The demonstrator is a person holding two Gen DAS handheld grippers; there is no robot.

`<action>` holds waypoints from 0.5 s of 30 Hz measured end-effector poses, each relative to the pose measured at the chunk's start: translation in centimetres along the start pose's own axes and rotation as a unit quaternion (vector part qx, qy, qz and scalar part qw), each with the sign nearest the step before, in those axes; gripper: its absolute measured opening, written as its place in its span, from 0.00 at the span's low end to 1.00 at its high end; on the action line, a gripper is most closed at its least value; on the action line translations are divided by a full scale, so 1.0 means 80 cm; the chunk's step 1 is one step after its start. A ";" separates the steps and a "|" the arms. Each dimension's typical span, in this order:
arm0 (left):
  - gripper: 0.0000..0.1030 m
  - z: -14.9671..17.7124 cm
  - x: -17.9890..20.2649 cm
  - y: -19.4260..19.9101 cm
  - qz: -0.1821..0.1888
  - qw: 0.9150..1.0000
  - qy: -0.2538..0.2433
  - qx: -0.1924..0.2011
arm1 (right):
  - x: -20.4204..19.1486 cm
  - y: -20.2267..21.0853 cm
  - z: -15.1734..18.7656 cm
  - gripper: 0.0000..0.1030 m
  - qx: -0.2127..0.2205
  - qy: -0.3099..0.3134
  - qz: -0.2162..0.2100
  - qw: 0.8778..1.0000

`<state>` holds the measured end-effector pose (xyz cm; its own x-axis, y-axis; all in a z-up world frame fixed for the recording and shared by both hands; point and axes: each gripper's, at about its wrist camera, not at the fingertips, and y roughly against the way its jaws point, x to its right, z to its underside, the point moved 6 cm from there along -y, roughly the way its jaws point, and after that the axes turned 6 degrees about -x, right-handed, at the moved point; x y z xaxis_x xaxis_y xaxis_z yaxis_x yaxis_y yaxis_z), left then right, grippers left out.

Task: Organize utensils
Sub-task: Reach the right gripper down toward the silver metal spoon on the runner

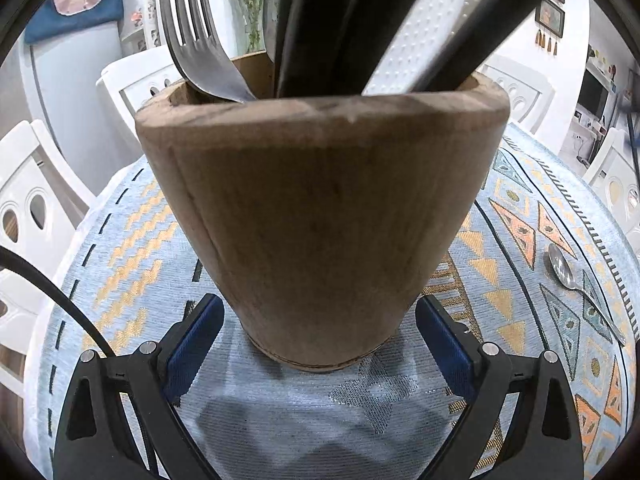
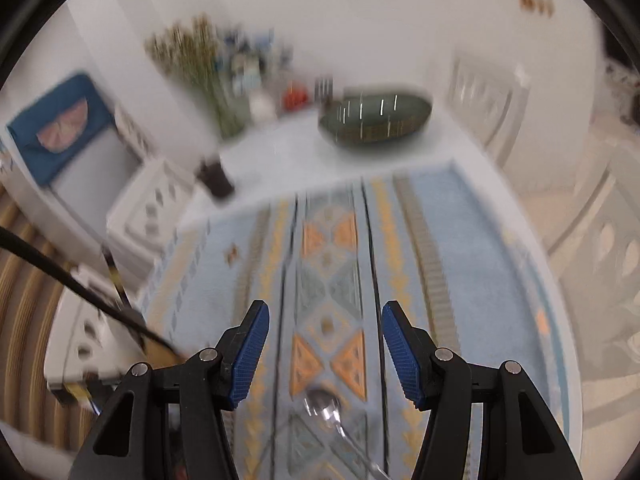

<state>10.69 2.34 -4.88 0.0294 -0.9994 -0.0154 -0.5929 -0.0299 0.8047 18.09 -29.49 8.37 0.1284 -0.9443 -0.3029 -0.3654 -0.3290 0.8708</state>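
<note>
Our left claw (image 1: 320, 344) straddles the wooden holder (image 1: 320, 216), pads apart; our right claw (image 2: 325, 354) gapes, spoon (image 2: 326, 408) at six o'clock.

white chairs (image 1: 32, 216) ring the patterned tablecloth (image 1: 120, 240); framed pictures (image 1: 551, 16) on white walls.

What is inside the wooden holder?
The wooden holder holds a fork, black handles and a white dotted utensil. Their lower ends are hidden by its wall.
</note>
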 end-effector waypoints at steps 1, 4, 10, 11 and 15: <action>0.94 -0.003 0.003 -0.006 0.000 1.000 0.000 -0.002 | 0.003 -0.023 0.012 0.55 -0.044 0.005 -0.001 0.999; 0.94 -0.002 0.004 -0.013 -0.003 1.000 0.003 -0.003 | 0.002 -0.086 0.057 0.53 -0.151 0.008 -0.018 0.988; 0.94 -0.008 -0.002 -0.023 -0.006 1.000 0.004 -0.011 | -0.007 -0.154 0.115 0.44 -0.228 0.020 0.001 0.974; 0.94 -0.008 -0.002 -0.024 -0.006 1.000 0.004 -0.012 | -0.013 -0.154 0.115 0.44 -0.223 0.034 0.013 0.974; 0.94 -0.008 -0.001 -0.031 -0.007 1.000 0.003 -0.015 | -0.024 -0.159 0.113 0.44 -0.213 0.097 0.101 0.967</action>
<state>12.67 2.52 -6.52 0.0423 -0.9988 -0.0230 -0.5675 -0.0430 0.8222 14.13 -23.46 -5.66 0.2790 -0.9579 -0.0684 0.0073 -0.0691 0.9976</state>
